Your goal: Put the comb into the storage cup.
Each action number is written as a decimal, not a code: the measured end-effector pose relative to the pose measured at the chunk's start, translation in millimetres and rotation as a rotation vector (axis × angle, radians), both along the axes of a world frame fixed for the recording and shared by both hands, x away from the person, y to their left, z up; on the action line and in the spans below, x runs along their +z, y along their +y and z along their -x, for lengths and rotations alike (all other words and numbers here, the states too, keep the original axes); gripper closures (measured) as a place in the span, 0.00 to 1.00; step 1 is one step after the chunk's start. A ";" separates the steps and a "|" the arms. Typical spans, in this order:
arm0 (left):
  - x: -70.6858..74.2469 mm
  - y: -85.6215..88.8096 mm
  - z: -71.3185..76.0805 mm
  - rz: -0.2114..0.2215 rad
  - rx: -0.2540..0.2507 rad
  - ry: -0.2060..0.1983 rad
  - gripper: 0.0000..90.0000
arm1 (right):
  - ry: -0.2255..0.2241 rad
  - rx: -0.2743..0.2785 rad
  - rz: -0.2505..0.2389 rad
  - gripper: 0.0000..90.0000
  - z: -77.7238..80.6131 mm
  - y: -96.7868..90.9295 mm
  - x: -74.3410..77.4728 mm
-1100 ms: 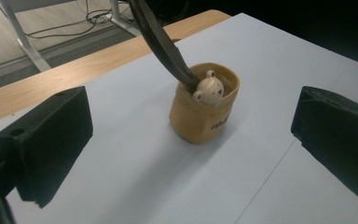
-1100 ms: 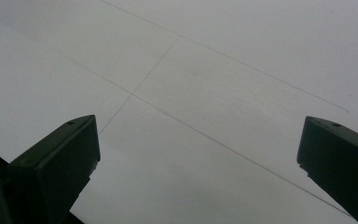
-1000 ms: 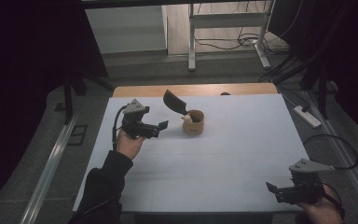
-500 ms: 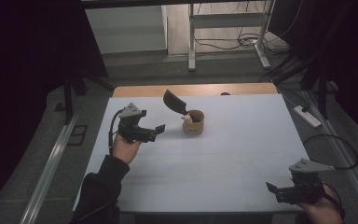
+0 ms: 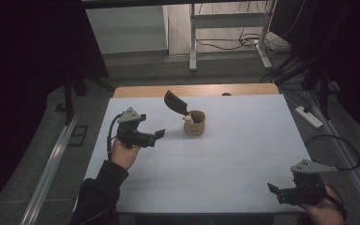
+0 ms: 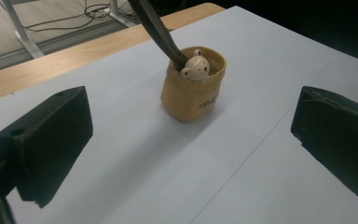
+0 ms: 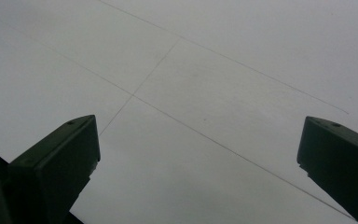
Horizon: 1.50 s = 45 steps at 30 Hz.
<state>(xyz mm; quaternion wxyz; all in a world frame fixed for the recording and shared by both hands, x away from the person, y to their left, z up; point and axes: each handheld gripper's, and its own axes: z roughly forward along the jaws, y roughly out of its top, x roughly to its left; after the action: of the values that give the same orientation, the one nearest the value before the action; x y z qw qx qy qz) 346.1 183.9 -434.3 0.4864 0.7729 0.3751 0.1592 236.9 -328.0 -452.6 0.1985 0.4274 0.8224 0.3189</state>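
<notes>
1. Left claw (image 5: pixel 158 135), left of centre in the high view: blocky black jaws apart, empty.
2. Tan soft-sided cup (image 6: pixel 194 86), upper centre: holds a cream bear figure (image 6: pixel 196 68) and a dark spatula (image 5: pixel 174 101).
3. Right claw (image 5: pixel 272 189), lower right: jaws apart over the smooth white table (image 5: pixel 243 140).

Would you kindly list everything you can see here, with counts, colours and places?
Cup: one, tan, upright on the table's far middle.
Bear figure: one, cream, peeking over the cup's rim.
Dark utensil: one, dark brown, standing in the cup, leaning far-left.
Table: one, white top, wooden far edge.
Power strip: one, white, floor right of the table.
Left hand-held gripper: one, black, open, pointing at the cup.
Right hand-held gripper: one, black, open, near-right corner.
</notes>
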 end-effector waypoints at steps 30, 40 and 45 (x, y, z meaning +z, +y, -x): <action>-6.0 9.3 32.4 0.008 -0.002 0.024 0.00 | -0.005 0.003 0.003 0.00 0.3 0.5 0.1; -6.0 12.6 44.1 0.001 0.004 0.018 0.00 | -0.006 0.004 0.003 0.00 0.5 0.6 0.2; -7.6 14.3 50.5 0.000 0.009 0.021 0.00 | -0.008 0.005 0.003 0.00 0.6 0.8 0.2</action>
<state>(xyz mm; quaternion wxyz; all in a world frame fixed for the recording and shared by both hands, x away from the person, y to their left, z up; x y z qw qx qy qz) 295.6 198.2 -441.9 0.4818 0.7727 0.3838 0.1532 236.4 -327.2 -452.4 0.2015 0.4237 0.8231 0.3199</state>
